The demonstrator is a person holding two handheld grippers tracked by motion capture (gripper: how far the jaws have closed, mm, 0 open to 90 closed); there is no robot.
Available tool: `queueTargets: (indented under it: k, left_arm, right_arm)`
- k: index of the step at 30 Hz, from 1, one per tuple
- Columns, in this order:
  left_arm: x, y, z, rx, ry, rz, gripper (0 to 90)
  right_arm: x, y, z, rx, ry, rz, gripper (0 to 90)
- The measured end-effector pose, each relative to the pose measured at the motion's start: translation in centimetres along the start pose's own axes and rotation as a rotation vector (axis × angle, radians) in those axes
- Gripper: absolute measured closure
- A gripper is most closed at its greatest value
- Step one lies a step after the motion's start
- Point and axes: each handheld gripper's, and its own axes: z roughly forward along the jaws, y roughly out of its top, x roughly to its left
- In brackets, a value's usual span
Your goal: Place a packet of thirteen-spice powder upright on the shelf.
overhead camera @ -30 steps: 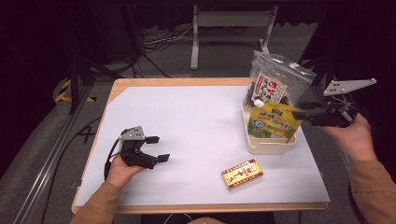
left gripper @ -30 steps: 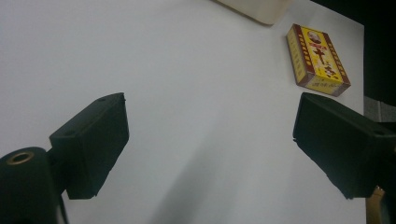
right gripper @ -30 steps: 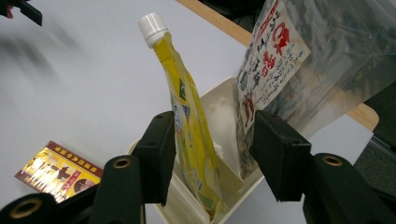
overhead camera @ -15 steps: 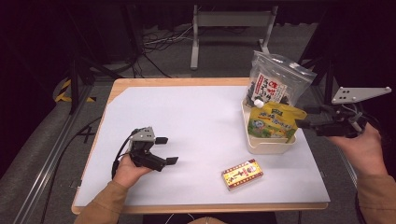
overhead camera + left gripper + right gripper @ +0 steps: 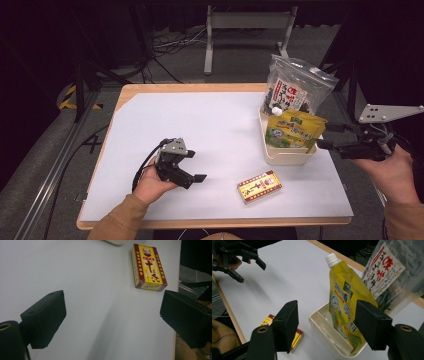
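Two hand-held grippers gape empty: right (image 5: 326, 136) just opened beside glossy yellow pouch (image 5: 294, 129), left (image 5: 196, 166) near flat carton (image 5: 259, 186)

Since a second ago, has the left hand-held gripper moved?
Yes. The left hand-held gripper has moved right across the table, closer to the yellow box.

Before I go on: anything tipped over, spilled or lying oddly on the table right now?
No spill or damage shows. The yellow spout pouch leans tilted in the cream bin, and the seaweed bag slants behind it. The yellow-and-red box lies flat but askew to the table's edge, outside the bin.
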Motion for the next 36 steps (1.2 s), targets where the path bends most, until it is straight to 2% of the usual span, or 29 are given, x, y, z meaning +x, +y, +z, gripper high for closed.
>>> queueTargets:
  k: [6,17,20,22,27,31,36]
  left_arm:
    - [-0.5,0.8,1.0,0.023,-0.017,-0.013,5.5]
    - [-2.1,2.8,3.0,0.051,-0.048,0.014,4.8]
    - [-2.5,3.3,3.4,0.057,-0.038,0.025,3.1]
    - [-2.7,3.5,3.6,0.066,-0.039,0.015,2.6]
    - [-3.2,4.0,4.3,0.083,-0.036,0.019,2.5]
    - [-3.7,4.5,4.8,0.107,-0.023,0.042,2.5]
    - [-4.2,5.1,5.4,0.120,-0.037,0.044,2.6]
  right_arm:
    - [0.2,-0.7,0.4,-0.007,0.001,0.014,34.8]
    - [0.8,-2.2,1.9,-0.036,0.028,0.022,34.8]
    - [1.0,-2.7,2.4,-0.045,0.039,0.024,34.6]
    - [1.1,-3.1,2.7,-0.051,0.044,0.027,34.6]
    - [1.3,-3.8,3.2,-0.051,0.041,0.026,34.2]
    - [1.2,-4.5,3.5,-0.060,0.048,0.035,34.0]
    - [1.2,-5.5,3.8,-0.061,0.040,0.043,33.8]
